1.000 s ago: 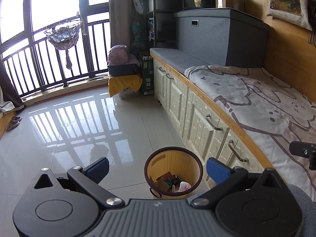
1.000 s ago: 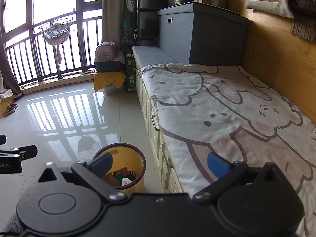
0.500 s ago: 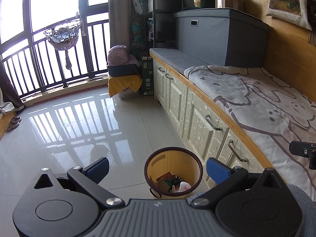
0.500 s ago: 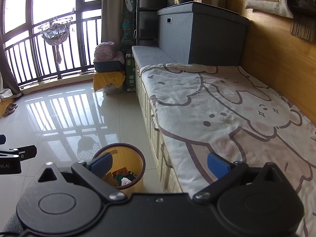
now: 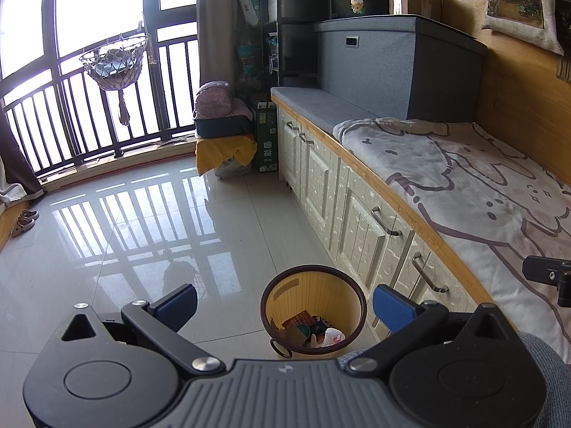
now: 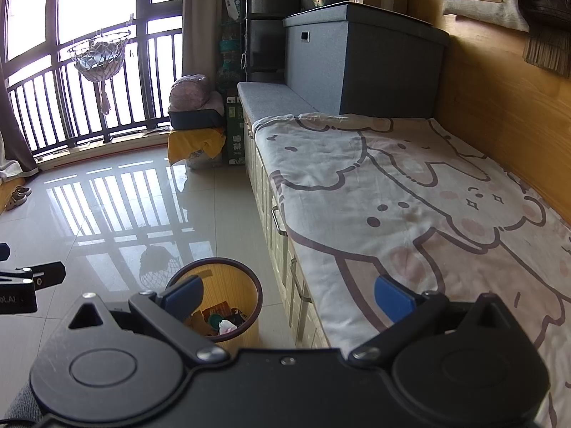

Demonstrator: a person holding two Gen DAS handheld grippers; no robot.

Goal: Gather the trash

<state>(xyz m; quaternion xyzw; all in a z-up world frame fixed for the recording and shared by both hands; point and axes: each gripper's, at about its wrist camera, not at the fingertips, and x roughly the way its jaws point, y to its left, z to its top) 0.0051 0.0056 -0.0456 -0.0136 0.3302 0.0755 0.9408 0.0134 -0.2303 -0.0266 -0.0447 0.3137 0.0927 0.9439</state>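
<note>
A round yellow waste bin with a dark rim (image 5: 357, 290) stands on the tiled floor against the cabinet front. Inside it lie mixed scraps of trash (image 5: 311, 331): a white wad, a red packet, dark pieces. My left gripper (image 5: 283, 305) hangs open above the bin with nothing between its blue pads. In the right wrist view the same bin (image 6: 246, 278) is at lower left, with its trash (image 6: 223, 321) showing. My right gripper (image 6: 287, 297) is open and holds nothing, spanning the bin and the edge of the bed.
A bed with a cartoon-print blanket (image 6: 410, 196) fills the right side, above cream drawers (image 5: 357, 221). A grey storage box (image 5: 392, 67) sits at its far end. A yellow-draped stack (image 5: 223, 135) stands by the window railing (image 5: 71, 107). Glossy floor tiles (image 5: 142, 214) spread left.
</note>
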